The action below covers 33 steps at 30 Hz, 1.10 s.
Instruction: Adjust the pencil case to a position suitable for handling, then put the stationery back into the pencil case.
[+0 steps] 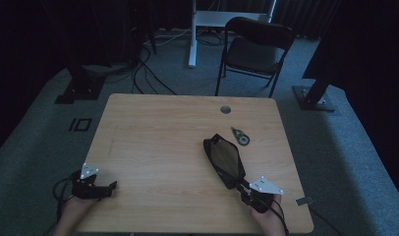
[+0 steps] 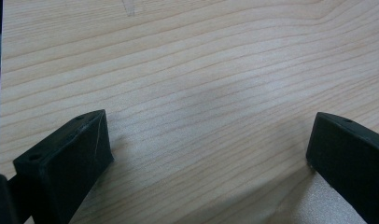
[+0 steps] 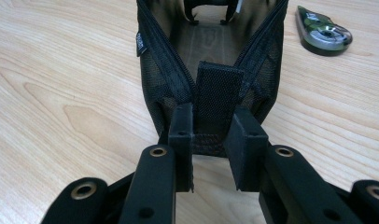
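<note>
Light-wood rectangular table seen from above in a dim room; the surroundings beyond its far edge are dark, and a black folding chair is only partly legible. The person's hands enter at the bottom edge and are cut off there.

Black mesh zip pouch, long and narrow, lies on the right half of the table, running from near the centre toward the near right corner. In the right gripper view the pouch stands open along its zip, its far end cut off by the top of the frame; the interior is shadowed, and whether it contains anything cannot be told.

Right gripper is clenched on the black fabric tab at the pouch's near end (the tab sits squeezed between the two jaws).

Small dark green and grey correction-tape dispenser lies flat just beyond the pouch, apart from it.

Left gripper rests at the near left edge, released, its jaws spread wide over bare wood.
</note>
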### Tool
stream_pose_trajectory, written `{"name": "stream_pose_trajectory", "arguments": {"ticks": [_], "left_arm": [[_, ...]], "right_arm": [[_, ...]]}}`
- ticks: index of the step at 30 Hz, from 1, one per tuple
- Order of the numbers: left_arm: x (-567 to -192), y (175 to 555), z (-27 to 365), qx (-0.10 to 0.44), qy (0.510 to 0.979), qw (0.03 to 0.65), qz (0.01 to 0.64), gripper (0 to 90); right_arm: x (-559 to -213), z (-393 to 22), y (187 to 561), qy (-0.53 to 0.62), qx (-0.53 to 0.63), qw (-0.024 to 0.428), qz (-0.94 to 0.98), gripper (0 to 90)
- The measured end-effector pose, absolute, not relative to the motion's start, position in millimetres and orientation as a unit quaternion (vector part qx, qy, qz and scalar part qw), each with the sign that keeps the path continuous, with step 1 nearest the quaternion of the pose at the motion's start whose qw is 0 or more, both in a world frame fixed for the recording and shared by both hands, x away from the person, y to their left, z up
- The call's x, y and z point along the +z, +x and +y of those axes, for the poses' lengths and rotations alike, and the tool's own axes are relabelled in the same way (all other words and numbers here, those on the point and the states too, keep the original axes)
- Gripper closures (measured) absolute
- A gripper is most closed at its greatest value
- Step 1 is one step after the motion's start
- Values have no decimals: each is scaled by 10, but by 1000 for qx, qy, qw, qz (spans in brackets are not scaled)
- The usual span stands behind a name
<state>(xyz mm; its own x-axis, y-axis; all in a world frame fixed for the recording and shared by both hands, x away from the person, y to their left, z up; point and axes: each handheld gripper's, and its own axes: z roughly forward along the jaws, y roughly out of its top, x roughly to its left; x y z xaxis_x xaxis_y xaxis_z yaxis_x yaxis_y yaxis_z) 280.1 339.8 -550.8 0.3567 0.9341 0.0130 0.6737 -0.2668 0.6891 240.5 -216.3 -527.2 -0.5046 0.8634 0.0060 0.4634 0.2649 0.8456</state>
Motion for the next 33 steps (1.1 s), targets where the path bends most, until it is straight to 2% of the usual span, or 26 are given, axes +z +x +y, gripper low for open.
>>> {"name": "stream_pose_trajectory", "arguments": {"ticks": [7,8,9,14,19,22,27,28,33], "left_arm": [[-5508,2801,3398,215,766,302,525,0],[-5508,2801,3399,215,766,302,524,0],[-5508,2801,3399,215,766,302,524,0],[-5508,2801,3398,215,766,302,525,0],[-5508,2801,3398,215,766,302,525,0],[-5508,2801,3398,215,766,302,525,0],[-5508,2801,3398,215,766,302,525,0],[-5508,2801,3398,215,766,302,525,0],[-5508,2801,3398,215,766,302,525,0]], "right_arm": [[-5279,-2185,2363,441,422,240,755,716],[-5274,-2190,2364,441,423,240,754,686],[-5255,-2208,2368,441,426,240,752,606],[-5180,-2264,2363,441,441,237,745,489],[-5121,-2367,2391,448,464,228,729,332],[-5085,-2435,2403,453,466,240,721,237],[-5052,-2486,2402,454,469,242,718,182],[-5045,-2508,2401,446,470,241,722,137],[-5051,-2574,2426,454,471,238,718,140]]}}
